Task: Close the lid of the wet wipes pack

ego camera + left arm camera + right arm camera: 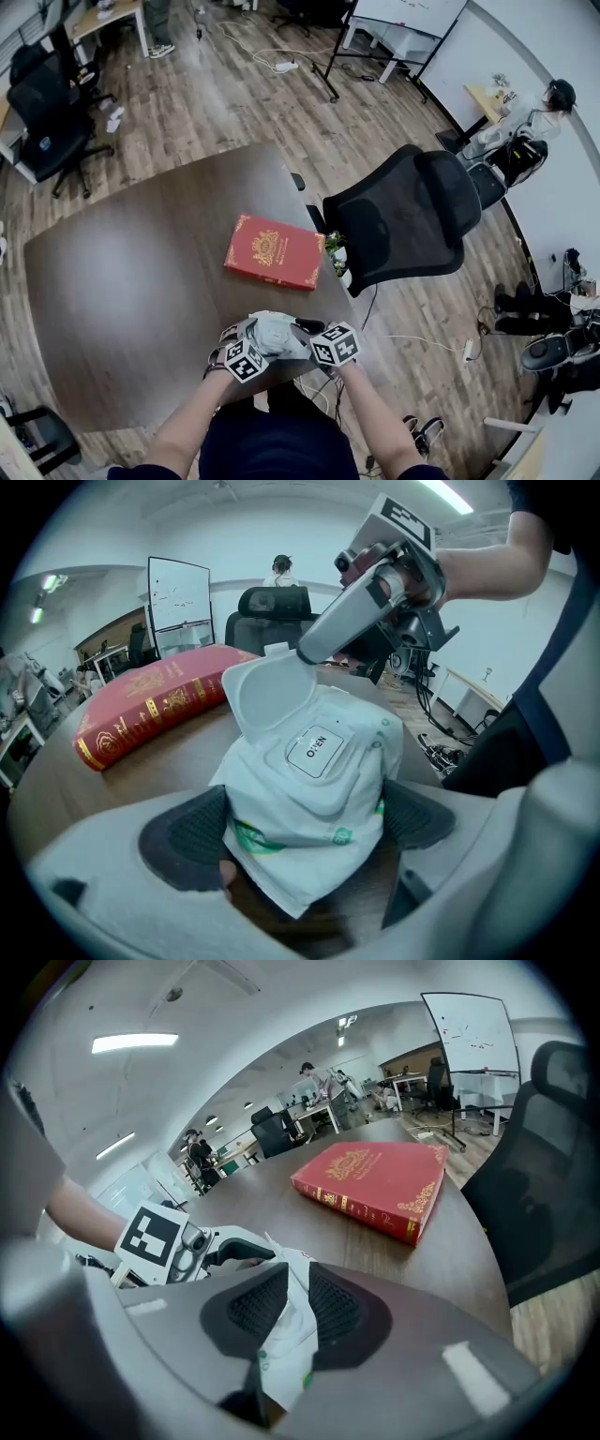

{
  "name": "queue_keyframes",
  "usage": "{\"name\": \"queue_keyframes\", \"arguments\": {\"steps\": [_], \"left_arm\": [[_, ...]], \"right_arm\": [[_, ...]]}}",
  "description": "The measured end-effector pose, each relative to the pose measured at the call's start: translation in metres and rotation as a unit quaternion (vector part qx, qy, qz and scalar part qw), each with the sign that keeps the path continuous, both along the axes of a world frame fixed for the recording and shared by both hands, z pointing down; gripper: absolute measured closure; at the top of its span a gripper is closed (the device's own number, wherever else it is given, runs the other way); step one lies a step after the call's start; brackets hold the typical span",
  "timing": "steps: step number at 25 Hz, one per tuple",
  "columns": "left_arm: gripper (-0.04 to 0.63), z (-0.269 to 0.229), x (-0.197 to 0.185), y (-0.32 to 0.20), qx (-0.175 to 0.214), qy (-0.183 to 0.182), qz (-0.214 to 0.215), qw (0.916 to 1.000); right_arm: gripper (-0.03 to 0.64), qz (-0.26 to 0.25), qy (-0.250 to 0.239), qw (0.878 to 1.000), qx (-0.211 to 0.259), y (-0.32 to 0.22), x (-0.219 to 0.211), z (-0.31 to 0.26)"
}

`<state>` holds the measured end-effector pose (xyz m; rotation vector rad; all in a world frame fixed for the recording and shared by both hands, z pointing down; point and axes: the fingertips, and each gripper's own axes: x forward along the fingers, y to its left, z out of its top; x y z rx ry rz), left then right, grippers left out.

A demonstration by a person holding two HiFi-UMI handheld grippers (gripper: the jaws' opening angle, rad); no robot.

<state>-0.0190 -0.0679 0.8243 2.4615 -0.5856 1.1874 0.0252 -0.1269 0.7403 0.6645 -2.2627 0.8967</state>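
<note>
A white wet wipes pack (314,789) lies on the dark table (141,281) near its front edge, close to the person. Its round-cornered lid (267,694) stands raised, showing the "OPEN" label beneath. My left gripper (305,827) is shut on the pack, one dark pad (192,832) pressing each side. My right gripper (298,1312) is shut on the lid's upper edge, thin white plastic pinched between its pads (333,1307). In the left gripper view the right gripper (305,653) reaches in from the upper right. In the head view both grippers meet over the pack (274,335).
A red book (274,251) with gold trim lies on the table just beyond the pack. A black mesh office chair (403,220) stands at the table's right edge, with a small potted plant (336,253) beside it. More chairs, desks and a person are further off.
</note>
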Motion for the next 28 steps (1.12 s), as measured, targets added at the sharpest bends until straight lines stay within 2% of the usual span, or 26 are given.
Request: {"name": "queue_keyframes", "arguments": {"steps": [8,15,24,28], "left_arm": [[0.075,0.001,0.001,0.001,0.000,0.001,0.001,1.0000],[0.075,-0.001,0.000,0.001,0.001,0.001,0.002,1.0000],[0.075,0.000,-0.001,0.002,0.002,-0.002,0.003,1.0000],[0.075,-0.001,0.000,0.001,0.002,-0.001,0.002,1.0000]], "right_arm": [[0.537,-0.048,0.035,0.998,0.032,0.017,-0.003,-0.002],[0.528,-0.078,0.044,0.996,0.029,0.032,-0.007,-0.003],[0.502,-0.094,0.067,0.993,-0.029,0.053,-0.012,0.012],[0.551,-0.063,0.044,0.995,-0.066,0.055,-0.014,0.018]]}}
